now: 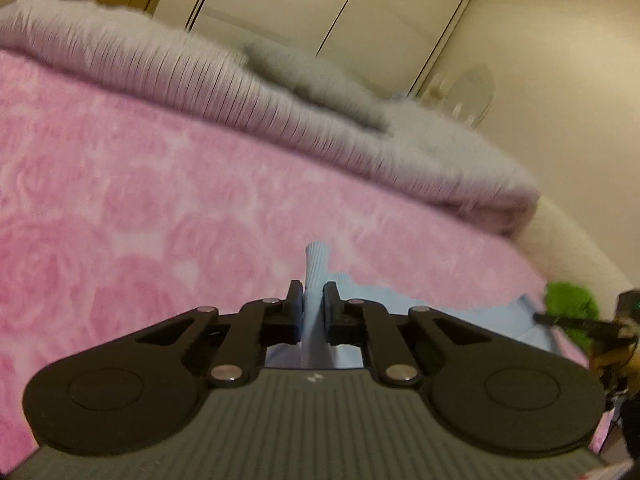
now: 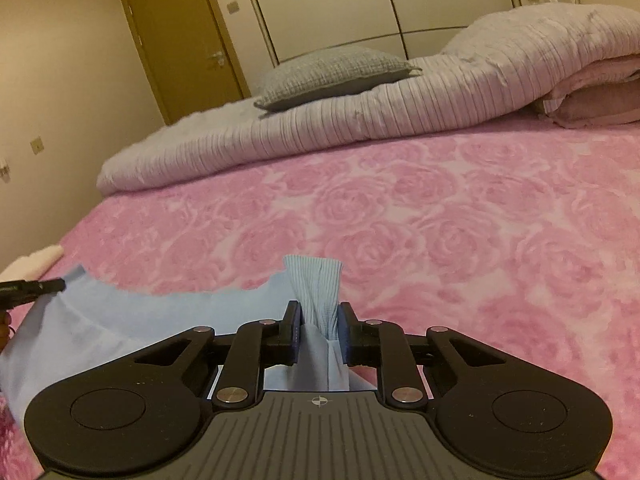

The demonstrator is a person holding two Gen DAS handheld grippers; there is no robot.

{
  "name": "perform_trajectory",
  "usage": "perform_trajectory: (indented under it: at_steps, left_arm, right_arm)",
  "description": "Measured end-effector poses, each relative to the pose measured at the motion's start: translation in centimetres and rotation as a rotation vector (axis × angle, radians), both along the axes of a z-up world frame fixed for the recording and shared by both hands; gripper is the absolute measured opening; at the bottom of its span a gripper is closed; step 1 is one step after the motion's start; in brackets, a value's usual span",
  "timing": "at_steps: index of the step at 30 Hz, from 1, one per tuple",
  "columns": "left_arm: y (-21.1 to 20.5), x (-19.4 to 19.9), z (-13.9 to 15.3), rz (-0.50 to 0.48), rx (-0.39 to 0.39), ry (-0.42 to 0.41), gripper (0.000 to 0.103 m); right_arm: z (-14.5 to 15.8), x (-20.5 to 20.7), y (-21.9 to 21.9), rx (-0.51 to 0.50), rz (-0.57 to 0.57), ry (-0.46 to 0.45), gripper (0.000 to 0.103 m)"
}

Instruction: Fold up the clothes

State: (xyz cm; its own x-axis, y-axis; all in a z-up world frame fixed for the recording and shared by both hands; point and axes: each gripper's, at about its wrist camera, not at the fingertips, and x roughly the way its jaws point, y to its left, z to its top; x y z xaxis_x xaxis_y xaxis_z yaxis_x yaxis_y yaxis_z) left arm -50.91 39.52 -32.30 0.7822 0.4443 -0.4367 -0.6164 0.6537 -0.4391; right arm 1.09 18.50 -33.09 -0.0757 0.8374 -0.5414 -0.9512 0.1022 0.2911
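Observation:
A light blue garment [image 2: 132, 320] lies on the pink rose-patterned bedspread [image 2: 440, 220], stretched between my two grippers. My left gripper [image 1: 313, 292] is shut on a bunched ribbed edge of the garment [image 1: 317, 260], which sticks up past the fingertips. My right gripper [image 2: 319, 312] is shut on another ribbed edge [image 2: 314, 280], twisted into a fold between the pads. In the right wrist view, a fingertip of the left gripper [image 2: 36, 286] shows at the left edge, on the blue cloth. The garment's lower part is hidden under both grippers.
A folded lilac ribbed duvet [image 2: 360, 120] lies across the far side of the bed with a grey pillow [image 2: 336, 76] on it. A green object [image 1: 572, 306] sits near the bed's right edge. Wardrobe doors [image 2: 340, 4] and a brown door [image 2: 180, 40] stand behind.

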Motion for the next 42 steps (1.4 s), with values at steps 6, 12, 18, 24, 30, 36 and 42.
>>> perform_trajectory:
  at_steps: [6, 12, 18, 24, 30, 36, 42]
  left_arm:
    - [1.3, 2.8, -2.7, -0.004, -0.012, 0.167, 0.007]
    - [1.3, 3.7, -3.2, 0.015, 0.044, 0.185, 0.008]
    - [1.2, 3.3, -3.1, 0.100, -0.022, 0.272, 0.023]
    - [-2.8, -1.8, 1.0, 0.208, -0.025, 0.302, 0.021]
    - [-11.8, -8.7, 1.6, 0.265, -0.279, 0.131, 0.031]
    - [-17.3, -10.9, -2.2, 0.285, -0.573, -0.111, 0.034]
    - [-16.0, -10.1, -4.1, 0.452, -0.611, -0.173, 0.034]
  right_arm:
    - [-3.3, -0.1, 1.9, -0.099, -0.033, -0.019, 0.019]
    - [-3.9, -0.6, 2.2, -0.080, -0.077, -0.065, 0.019]
    - [-3.2, -0.3, 2.1, -0.176, -0.161, -0.038, 0.043]
    - [1.7, -1.7, -4.2, -0.125, -0.277, -0.103, 0.045]
    - [2.3, -5.2, -15.6, -0.022, -0.327, 0.328, 0.045]
    - [-2.7, -7.6, -21.2, -0.115, -0.382, 0.697, 0.045]
    - [-4.3, -6.9, -20.4, -0.037, -0.481, 0.811, 0.045]
